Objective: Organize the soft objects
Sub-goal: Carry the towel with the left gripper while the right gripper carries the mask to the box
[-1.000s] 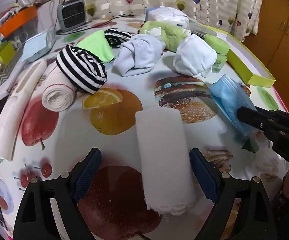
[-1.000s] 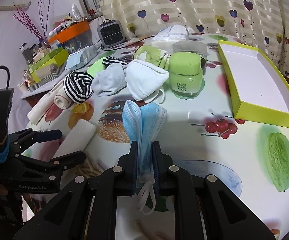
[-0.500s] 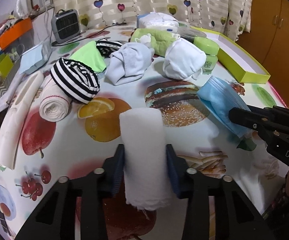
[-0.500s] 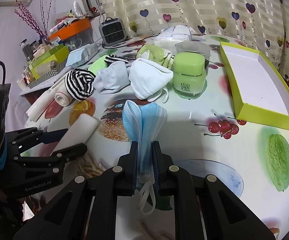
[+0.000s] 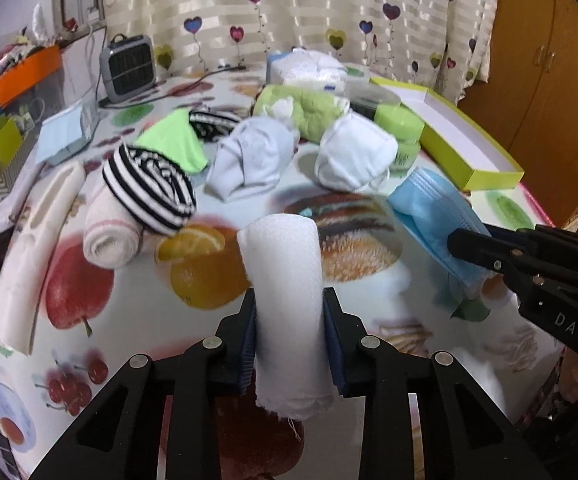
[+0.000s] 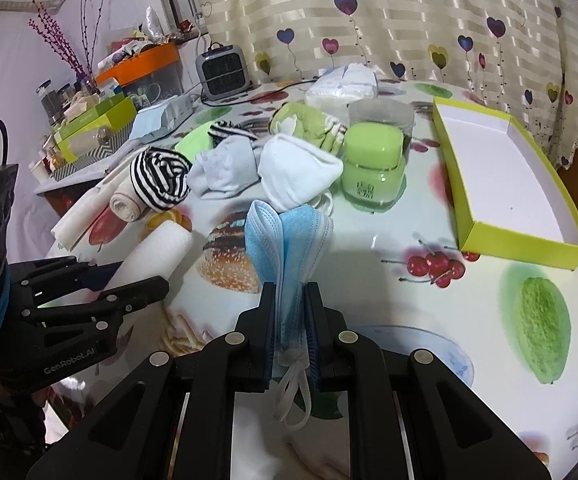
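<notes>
My left gripper [image 5: 290,312] is shut on a rolled white towel [image 5: 285,280] and holds it off the fruit-print table [image 5: 137,344]; the roll also shows in the right wrist view [image 6: 157,252]. My right gripper [image 6: 291,300] is shut on a stack of blue face masks [image 6: 287,240], seen from the side in the left wrist view [image 5: 433,212]. More soft things lie behind: a striped roll [image 5: 149,192], a cream roll [image 5: 109,236], a pale blue cloth [image 5: 253,156], a white cloth [image 5: 353,156], a green towel [image 5: 301,108].
An open yellow-green box [image 6: 505,176] lies at the right of the table. A green jar [image 6: 373,168] stands beside the white cloth. A small grey heater [image 6: 221,70] and a diaper pack [image 6: 343,86] stand at the back. A long white cloth [image 5: 37,248] lies along the left edge.
My left gripper closed on the white towel roll, then raised its far end off the table. The right gripper kept its hold on the masks and barely moved.
</notes>
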### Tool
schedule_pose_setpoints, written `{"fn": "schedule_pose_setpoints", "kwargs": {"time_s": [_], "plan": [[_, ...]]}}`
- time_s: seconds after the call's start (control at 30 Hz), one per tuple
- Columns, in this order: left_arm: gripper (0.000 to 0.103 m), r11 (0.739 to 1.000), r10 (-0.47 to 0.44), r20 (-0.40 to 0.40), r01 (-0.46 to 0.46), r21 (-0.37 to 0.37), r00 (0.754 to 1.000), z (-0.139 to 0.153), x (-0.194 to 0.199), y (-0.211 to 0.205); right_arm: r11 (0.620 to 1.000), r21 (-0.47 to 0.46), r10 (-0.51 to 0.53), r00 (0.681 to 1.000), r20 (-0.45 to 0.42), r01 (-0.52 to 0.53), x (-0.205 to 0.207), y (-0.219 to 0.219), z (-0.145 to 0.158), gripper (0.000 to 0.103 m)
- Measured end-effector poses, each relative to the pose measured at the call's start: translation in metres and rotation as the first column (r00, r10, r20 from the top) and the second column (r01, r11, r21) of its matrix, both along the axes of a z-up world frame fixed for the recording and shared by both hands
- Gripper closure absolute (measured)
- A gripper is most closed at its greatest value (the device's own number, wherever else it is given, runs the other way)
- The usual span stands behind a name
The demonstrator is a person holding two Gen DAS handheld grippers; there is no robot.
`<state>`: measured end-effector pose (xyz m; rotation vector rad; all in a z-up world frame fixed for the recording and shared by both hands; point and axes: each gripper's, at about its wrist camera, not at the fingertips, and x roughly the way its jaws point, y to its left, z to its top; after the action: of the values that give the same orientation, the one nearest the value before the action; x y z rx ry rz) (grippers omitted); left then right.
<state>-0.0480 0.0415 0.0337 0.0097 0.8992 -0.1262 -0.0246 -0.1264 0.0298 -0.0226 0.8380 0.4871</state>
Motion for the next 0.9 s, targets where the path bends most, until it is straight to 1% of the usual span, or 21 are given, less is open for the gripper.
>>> {"fn": "schedule_pose_setpoints", "kwargs": {"time_s": [0.23, 0.47, 0.63, 0.9], "plan": [[0.074, 1.000, -0.030, 0.049, 0.030, -0.009, 0.998, 0.022, 0.010, -0.006, 0.999, 0.010, -0.039, 0.999, 0.034, 0.039, 0.003, -0.008, 0.014, 0.089], [0.074, 0.998, -0.056, 0.089, 0.058, -0.030, 0.995, 0.043, 0.031, -0.014, 0.996, 0.022, -0.089, 0.993, 0.080, 0.088, 0.012, -0.021, 0.032, 0.089], [0.074, 0.995, -0.089, 0.127, 0.094, -0.032, 0.988, 0.059, 0.048, -0.028, 0.991, 0.021, -0.131, 0.984, 0.121, 0.129, 0.021, -0.035, 0.047, 0.089], [0.074, 0.988, -0.146, 0.155, 0.152, -0.030, 0.977, 0.075, 0.070, -0.053, 0.980, 0.026, -0.200, 0.969, 0.144, 0.199, 0.038, -0.063, 0.061, 0.089]]}}
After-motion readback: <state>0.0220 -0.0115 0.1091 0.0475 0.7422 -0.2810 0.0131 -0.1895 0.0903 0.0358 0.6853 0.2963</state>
